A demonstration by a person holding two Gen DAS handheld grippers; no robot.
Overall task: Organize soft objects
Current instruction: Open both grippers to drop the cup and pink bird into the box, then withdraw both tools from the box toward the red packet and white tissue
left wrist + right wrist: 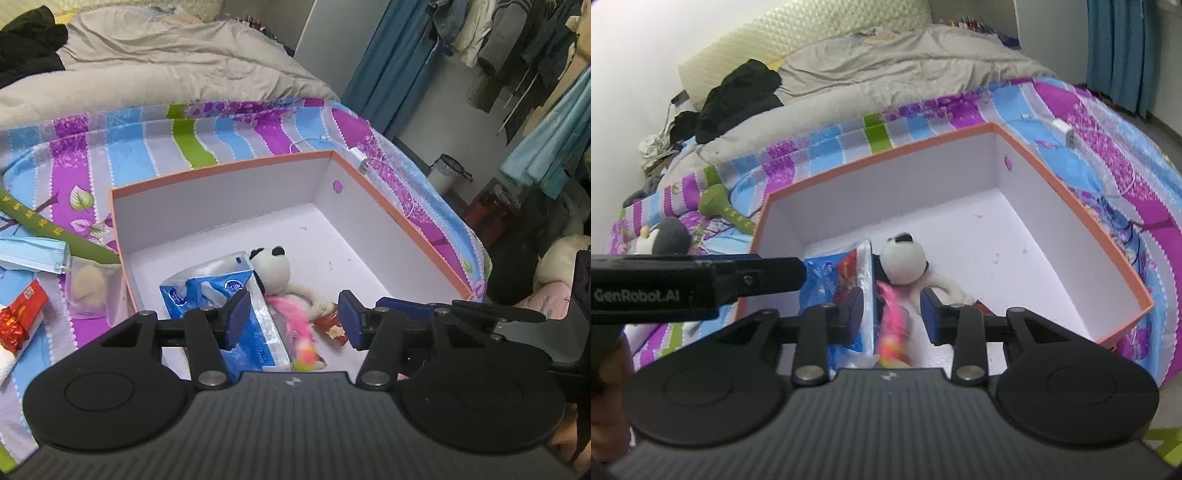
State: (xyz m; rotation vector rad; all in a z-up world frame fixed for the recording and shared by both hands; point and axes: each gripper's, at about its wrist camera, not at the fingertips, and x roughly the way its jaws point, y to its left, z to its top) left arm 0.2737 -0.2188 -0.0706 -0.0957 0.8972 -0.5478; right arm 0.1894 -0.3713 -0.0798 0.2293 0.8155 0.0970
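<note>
An orange-rimmed white box [221, 164] [886, 155] sits on the striped bedsheet. In it lie a blue tissue pack [210, 288] [827, 273], a panda plush [271, 267] [903, 258], a pink fluffy toy [295, 325] [894, 321] and a small red packet [332, 326]. My left gripper [293, 317] hangs open over the box's near end, touching nothing. My right gripper [892, 315] is open too. The pink toy shows blurred between its pads, and neither pad presses on it.
Left of the box lie a green stick [55, 230] [724, 210], a blue face mask [33, 254], a red packet [22, 314] and a clear bag with a beige puff [90, 288]. A penguin plush [661, 240] sits further left. A white charger [354, 151] lies behind the box.
</note>
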